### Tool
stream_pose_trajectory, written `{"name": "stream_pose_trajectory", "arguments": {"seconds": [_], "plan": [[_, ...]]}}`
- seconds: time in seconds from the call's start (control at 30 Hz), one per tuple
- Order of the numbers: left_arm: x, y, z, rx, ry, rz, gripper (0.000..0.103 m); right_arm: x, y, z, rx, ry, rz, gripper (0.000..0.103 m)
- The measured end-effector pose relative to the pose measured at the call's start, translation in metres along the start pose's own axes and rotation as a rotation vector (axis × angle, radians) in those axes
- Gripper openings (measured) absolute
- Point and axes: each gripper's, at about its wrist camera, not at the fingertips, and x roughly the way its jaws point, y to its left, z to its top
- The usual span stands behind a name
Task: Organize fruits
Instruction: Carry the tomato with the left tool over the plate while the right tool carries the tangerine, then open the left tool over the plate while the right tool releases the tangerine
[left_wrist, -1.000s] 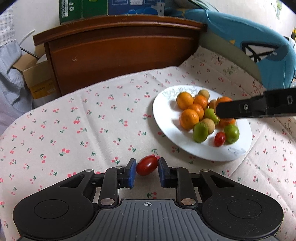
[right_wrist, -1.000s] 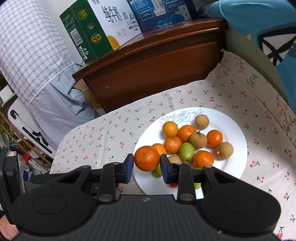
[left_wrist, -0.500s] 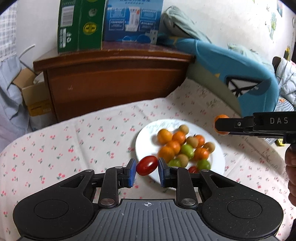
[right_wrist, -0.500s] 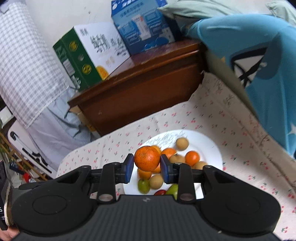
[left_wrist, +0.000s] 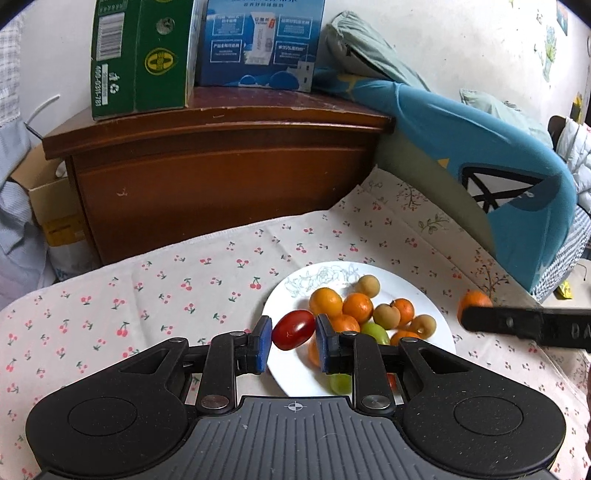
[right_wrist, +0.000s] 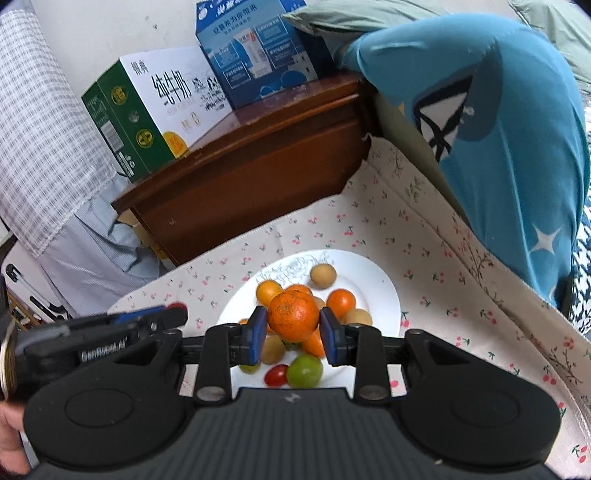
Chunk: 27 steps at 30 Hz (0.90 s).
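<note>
A: What does the left wrist view show?

B: The left gripper (left_wrist: 292, 343) has its blue pads clamped on a small oval red cherry tomato (left_wrist: 293, 329), held clear above the near-left rim of the round white ceramic plate (left_wrist: 280, 295). The plate sits on a cherry-print cream tablecloth (left_wrist: 184, 288) and carries small orange mandarins (left_wrist: 325, 302), tan longans (left_wrist: 368, 285) and a green jujube (left_wrist: 375, 331). At the right edge a black finger of the other gripper reaches in with an orange fruit at its tip.

A: And the right wrist view?

B: The right gripper (right_wrist: 293, 334) is closed partway on a round orange mandarin (right_wrist: 293, 314), pads pressing both sides, lifted above the same plate (right_wrist: 384, 295). A second red tomato (right_wrist: 277, 374) and a green fruit (right_wrist: 304, 370) lie at the plate's near edge. The left gripper shows at the left. Far behind stands a brown wooden cabinet (right_wrist: 258, 173) bearing a green-and-white carton (right_wrist: 140, 114) and a blue carton (right_wrist: 255, 51).
</note>
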Motion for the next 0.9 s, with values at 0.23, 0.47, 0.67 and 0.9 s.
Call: {"name": "stream_pose_trajectory", "arguments": {"seconds": [0.23,0.47,0.67,0.9], "plan": [[0.025,0.002,0.002,-0.002,0.034,0.02,0.023,0.014,-0.004,-0.009,0.006,0.054,-0.033,0.031],[0.041,-0.001,0.004,0.014,0.06,0.033,0.023,0.029,-0.01,-0.016,0.026,0.094,-0.086,0.031],[0.043,-0.005,0.007,0.044,0.067,0.05,0.026,0.031,-0.016,-0.014,0.074,0.083,-0.096,0.034],[0.033,-0.015,0.011,0.062,0.059,0.077,0.056,0.029,-0.012,-0.006,0.081,0.056,-0.081,0.036]]}}
